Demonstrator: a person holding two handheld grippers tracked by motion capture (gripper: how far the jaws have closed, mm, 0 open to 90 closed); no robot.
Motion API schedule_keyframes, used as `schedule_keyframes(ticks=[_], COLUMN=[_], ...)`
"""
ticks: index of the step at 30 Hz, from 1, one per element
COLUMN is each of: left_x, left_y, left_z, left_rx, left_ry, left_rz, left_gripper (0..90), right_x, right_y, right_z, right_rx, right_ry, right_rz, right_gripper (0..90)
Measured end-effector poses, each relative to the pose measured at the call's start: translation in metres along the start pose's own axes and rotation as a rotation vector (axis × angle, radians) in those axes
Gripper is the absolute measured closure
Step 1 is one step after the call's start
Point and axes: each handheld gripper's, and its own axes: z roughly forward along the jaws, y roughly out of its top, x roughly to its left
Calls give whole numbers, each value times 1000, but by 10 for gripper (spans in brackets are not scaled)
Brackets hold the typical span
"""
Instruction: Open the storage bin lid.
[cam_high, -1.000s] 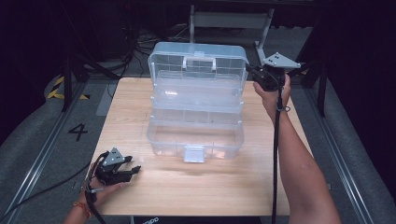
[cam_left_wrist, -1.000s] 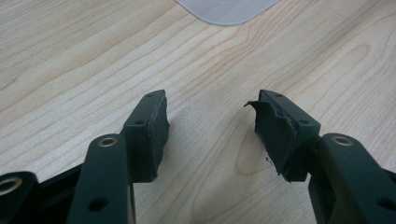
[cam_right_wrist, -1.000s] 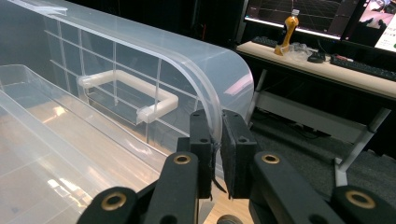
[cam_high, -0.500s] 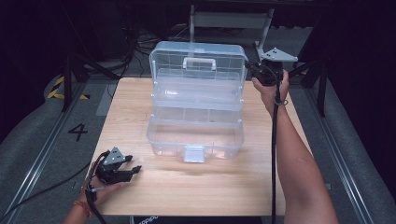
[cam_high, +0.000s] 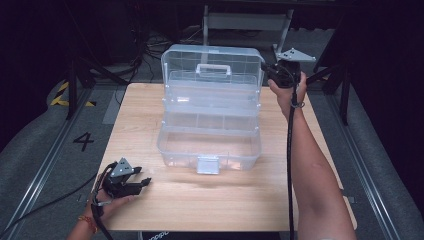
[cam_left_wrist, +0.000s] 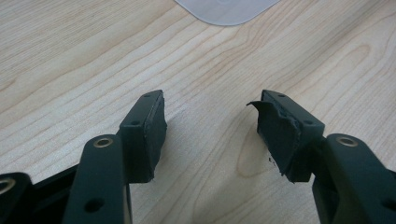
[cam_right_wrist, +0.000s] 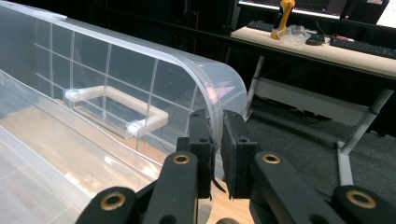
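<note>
A clear plastic toolbox (cam_high: 210, 140) stands in the middle of the wooden table with its lid (cam_high: 212, 62) raised toward the back. The lid carries a white handle (cam_high: 213, 70). My right gripper (cam_high: 267, 71) is at the lid's right edge, its jaws shut on the curved rim (cam_right_wrist: 212, 100); the gripper (cam_right_wrist: 217, 140) pinches that thin wall. Inside the box the stepped trays are fanned out and look empty. My left gripper (cam_high: 142, 181) rests low at the table's front left, open, nothing between its jaws (cam_left_wrist: 210, 126). A pale plastic part of the box (cam_left_wrist: 224, 7) lies ahead of it.
The table (cam_high: 140, 110) has bare wood to the left and in front of the box. A front latch (cam_high: 208, 165) hangs from the box. A metal frame (cam_high: 245, 20) stands behind the table, and a desk with keyboards (cam_right_wrist: 327, 44) is farther off.
My right gripper has shifted a little left and back with the lid's rim between its jaws. The left gripper has stayed where it was.
</note>
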Motion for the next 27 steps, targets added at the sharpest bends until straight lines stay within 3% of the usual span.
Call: schedule_keyframes(ticks=[27], left_x=[0], left_y=[-1], left_z=[-1], left_rx=[6], left_ry=[-11], left_rz=[-10], left_gripper=[423], right_x=[-14], right_y=[-5], right_z=[38], right_rx=[37], right_ry=[-29], right_rz=[55], right_gripper=[829])
